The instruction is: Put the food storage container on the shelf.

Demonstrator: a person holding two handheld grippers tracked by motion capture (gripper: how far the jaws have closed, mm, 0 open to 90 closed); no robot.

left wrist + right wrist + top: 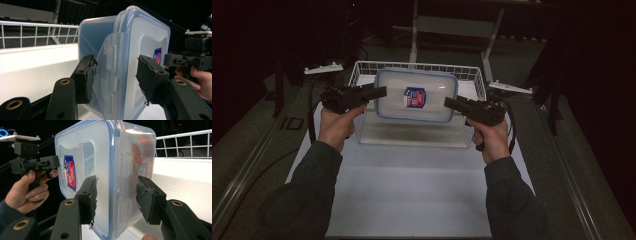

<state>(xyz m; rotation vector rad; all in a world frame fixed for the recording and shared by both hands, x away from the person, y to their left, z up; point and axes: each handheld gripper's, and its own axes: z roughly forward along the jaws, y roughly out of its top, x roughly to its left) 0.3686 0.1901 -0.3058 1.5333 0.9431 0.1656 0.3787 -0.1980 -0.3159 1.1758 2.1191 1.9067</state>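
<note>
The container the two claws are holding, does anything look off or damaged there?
The container looks intact, lid on. The odd part is the padding: frayed and peeling on the left claw and right claw.

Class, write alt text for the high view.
Two hand-held claws, left claw and right claw, grip opposite ends of a lidded plastic box above a white wire basket on a white table.
</note>
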